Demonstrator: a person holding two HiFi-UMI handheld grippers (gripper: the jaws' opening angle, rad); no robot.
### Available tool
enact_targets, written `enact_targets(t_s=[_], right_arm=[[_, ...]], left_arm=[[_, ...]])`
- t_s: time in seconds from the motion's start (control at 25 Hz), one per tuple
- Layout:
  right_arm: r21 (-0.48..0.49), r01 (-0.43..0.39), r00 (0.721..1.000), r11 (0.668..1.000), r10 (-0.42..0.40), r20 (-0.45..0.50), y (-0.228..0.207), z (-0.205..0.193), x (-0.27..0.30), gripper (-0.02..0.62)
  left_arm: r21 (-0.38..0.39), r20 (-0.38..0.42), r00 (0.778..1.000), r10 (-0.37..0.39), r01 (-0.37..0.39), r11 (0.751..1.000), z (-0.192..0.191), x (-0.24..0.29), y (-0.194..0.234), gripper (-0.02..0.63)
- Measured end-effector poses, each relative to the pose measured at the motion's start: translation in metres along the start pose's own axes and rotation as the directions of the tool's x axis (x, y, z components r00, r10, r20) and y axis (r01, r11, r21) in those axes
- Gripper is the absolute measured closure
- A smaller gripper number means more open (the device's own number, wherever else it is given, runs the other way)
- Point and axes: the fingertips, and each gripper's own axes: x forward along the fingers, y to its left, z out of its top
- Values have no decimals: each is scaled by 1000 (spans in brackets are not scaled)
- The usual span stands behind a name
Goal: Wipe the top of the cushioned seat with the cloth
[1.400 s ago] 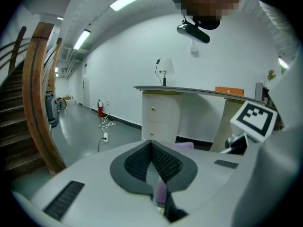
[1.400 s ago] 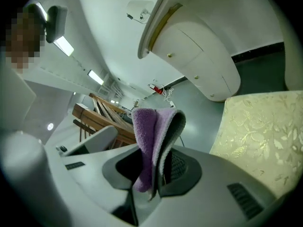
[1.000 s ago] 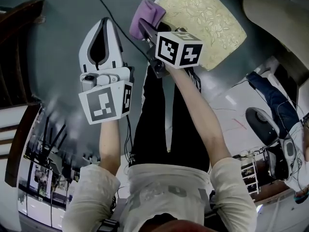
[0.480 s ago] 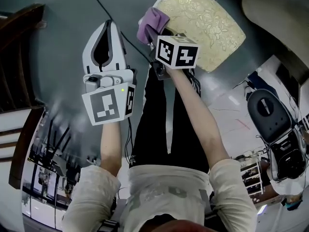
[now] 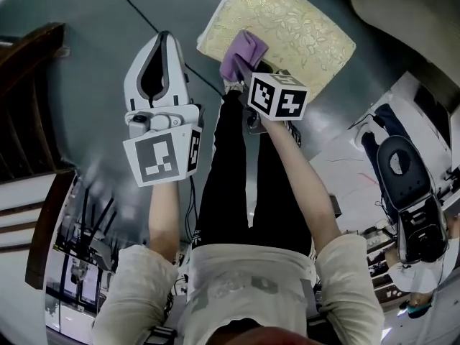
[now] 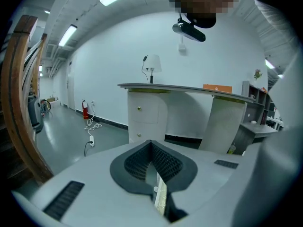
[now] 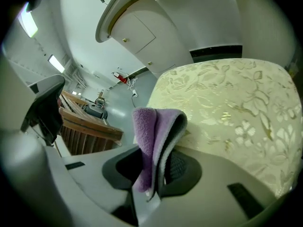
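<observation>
Both right gripper (image 7: 151, 171) jaws pinch cloth (image 7: 152, 126) over seat (image 7: 232, 103).

The cloth (image 7: 156, 131) was purple and fleecy with a grey inner face, folded double and clamped upright between the fingers (image 7: 183, 167) of the right gripper (image 7: 152, 173), its rounded fold sticking out past them. It sat at the near edge of the cushioned seat (image 7: 227, 103), a pale gold cushion with a woven flower pattern. Whether the cloth touched the seat's top could not be told.
</observation>
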Motion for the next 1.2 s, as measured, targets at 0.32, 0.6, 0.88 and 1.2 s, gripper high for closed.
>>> enact_targets(t_s=[0.32, 0.6, 0.88, 1.2], right_arm=[[81, 102, 995, 991, -102, -14, -72, -25, -57, 497], [133, 175, 984, 975, -173, -28, -119, -47, -103, 497], [132, 228, 974, 965, -224, -45, -152, -54, -132, 496], [142, 278, 961, 950, -272, -57, -170, -63, -148, 496]], left_arm=[[44, 10, 998, -65, 64, 997, 12, 13, -34, 600], [76, 14, 993, -120, 119, 990, 22, 15, -62, 600], [121, 12, 990, -140, 137, 983, 28, 21, -82, 600], [107, 3, 991, -135, 133, 985, 24, 20, -88, 600]])
